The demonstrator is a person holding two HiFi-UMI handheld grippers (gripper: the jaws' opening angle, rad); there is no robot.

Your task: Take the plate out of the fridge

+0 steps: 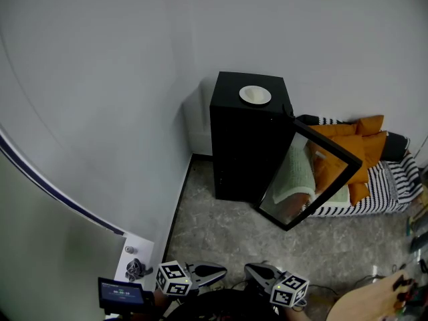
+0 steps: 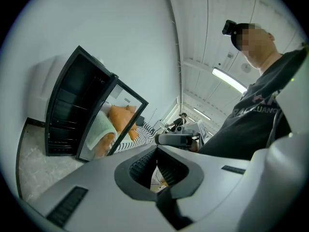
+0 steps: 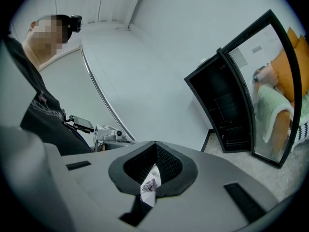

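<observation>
At the bottom edge of the head view, the left gripper [image 1: 223,271] and the right gripper [image 1: 248,269] hang side by side in front of a person's dark shirt [image 2: 251,110], their tips turned inward toward each other with a narrow gap between. In its own view the left claw is pinched fully together with nothing between its pads. The right claw looks the same, tips meeting and empty; the white patch seen through its throat appears to be background rather than something held.

Just left of the left gripper's marker cube sits a small lit screen [image 1: 120,291]. Beside it, a white ledge [image 1: 142,246] against the wall carries a small dark object [image 1: 136,268].

A grey speckled floor [image 1: 221,233] lies between the grippers and a black compact fridge [image 1: 244,146] that stands in the corner, well apart from both claws. Its door [image 1: 301,179] is swung open to the right, the glossy panel mirroring orange and pale green fabric. The white plate [image 1: 255,95] rests on the fridge's flat top, near the middle, not on the shelves inside.

Behind the open door, orange cushions [image 1: 361,139] are piled on black-and-white striped bedding [image 1: 388,186] on the floor. A plain pale wall [image 1: 100,79] closes the scene at the back and left.
</observation>
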